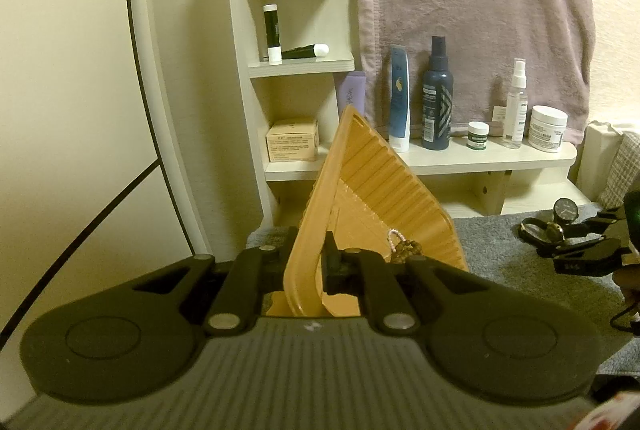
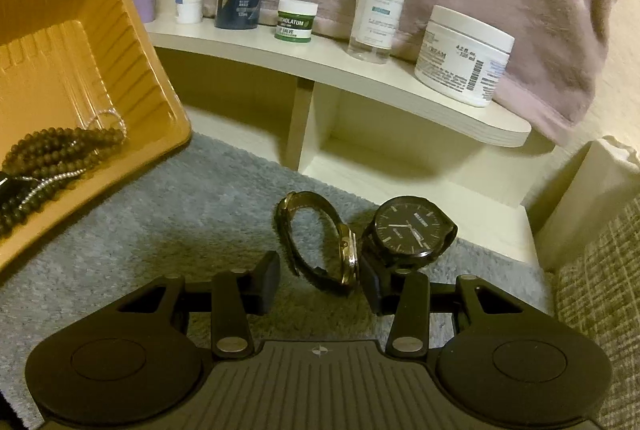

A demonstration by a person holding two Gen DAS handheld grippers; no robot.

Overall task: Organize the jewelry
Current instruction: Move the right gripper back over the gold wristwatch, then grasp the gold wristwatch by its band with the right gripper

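Between my right gripper's (image 2: 320,284) parted fingers stands the gold watch (image 2: 320,242), band loop edge-on, while my left gripper (image 1: 310,270) clamps the tray (image 1: 368,190) rim.

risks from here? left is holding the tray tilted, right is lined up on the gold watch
1. The left gripper clamps only the rim of the orange tray, which is tipped up; the bead bracelets have gathered at its low side and might spill if it tips further.
2. The right gripper is open around the gold watch, whose case sits beside the black watch; closing might nudge the black one or catch only the strap.
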